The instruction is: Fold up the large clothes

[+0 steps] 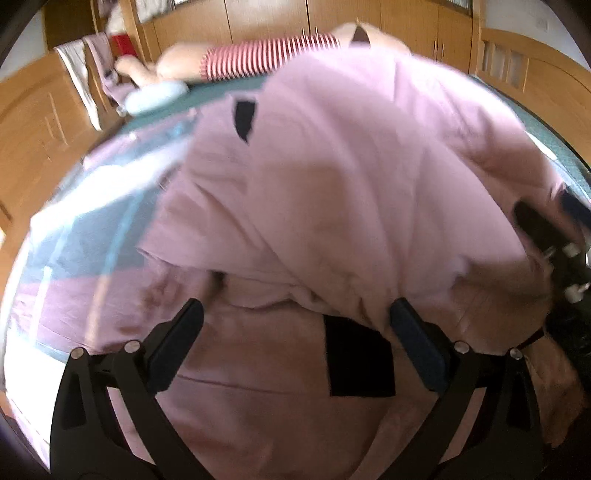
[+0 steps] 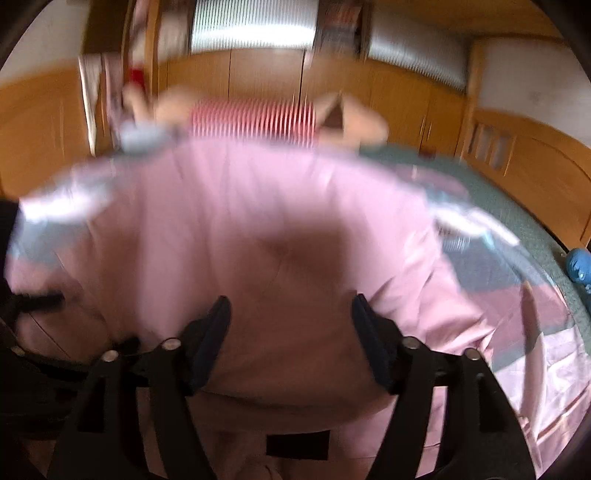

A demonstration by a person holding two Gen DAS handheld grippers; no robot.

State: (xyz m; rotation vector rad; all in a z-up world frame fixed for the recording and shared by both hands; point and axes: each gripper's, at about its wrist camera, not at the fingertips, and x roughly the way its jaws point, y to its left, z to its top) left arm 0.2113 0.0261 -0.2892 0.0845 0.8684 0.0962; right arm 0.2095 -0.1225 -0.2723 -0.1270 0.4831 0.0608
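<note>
Both the left tool (image 1: 295, 321) and right tool (image 2: 290, 317) gape wide, gripping nothing, just above the folded pink garment (image 1: 332, 177).

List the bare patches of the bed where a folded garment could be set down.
Bare green bedcover lies right of the pink garment, toward the wooden bed rail. A smaller strip borders the striped plush toy. The middle is crowded.

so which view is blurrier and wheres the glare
The right wrist view is blurrier: the pink garment and striped toy smear, and a soft shadow sits mid-cloth. The left wrist view is sharper at the centre of the pink garment, with glare on the shiny sheet at left. Both bend the wardrobe at the rim.
</note>
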